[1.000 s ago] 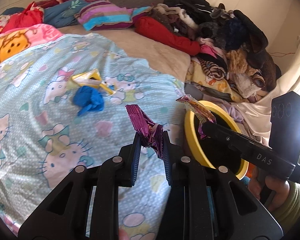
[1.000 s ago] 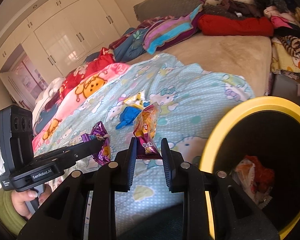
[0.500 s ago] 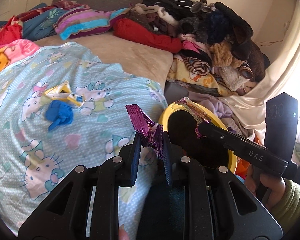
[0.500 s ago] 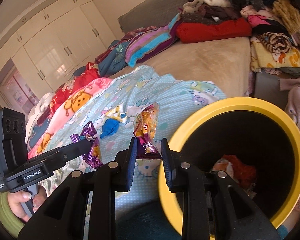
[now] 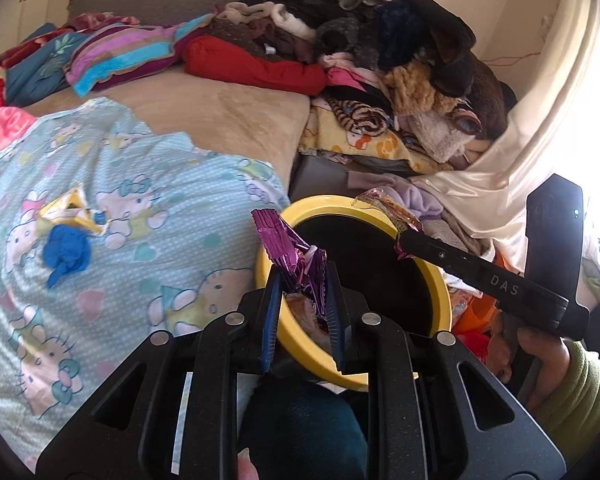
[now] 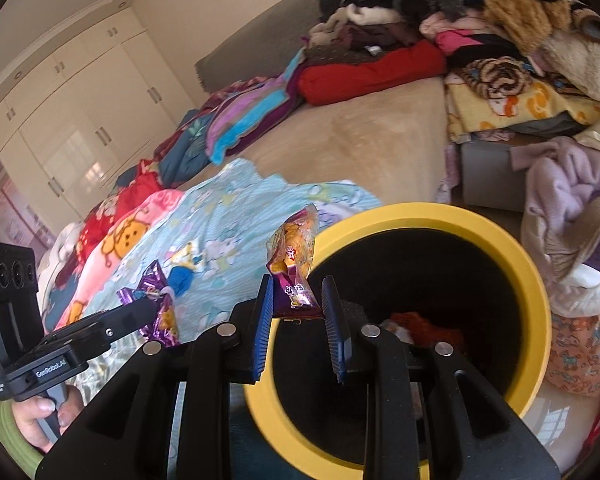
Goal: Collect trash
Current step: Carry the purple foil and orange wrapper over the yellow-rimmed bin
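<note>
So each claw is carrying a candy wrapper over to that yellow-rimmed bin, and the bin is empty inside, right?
Not quite: the bin is not empty. The right wrist view shows crumpled orange and white trash at its bottom. The rest holds: the left claw carries a purple wrapper, the right claw an orange one.

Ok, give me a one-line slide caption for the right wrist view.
Right gripper holds an orange snack wrapper at the rim of the yellow bin.

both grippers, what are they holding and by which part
The left gripper pinches a crumpled purple foil wrapper by its lower end. The right gripper grips an orange-and-purple snack packet by its bottom edge.
</note>
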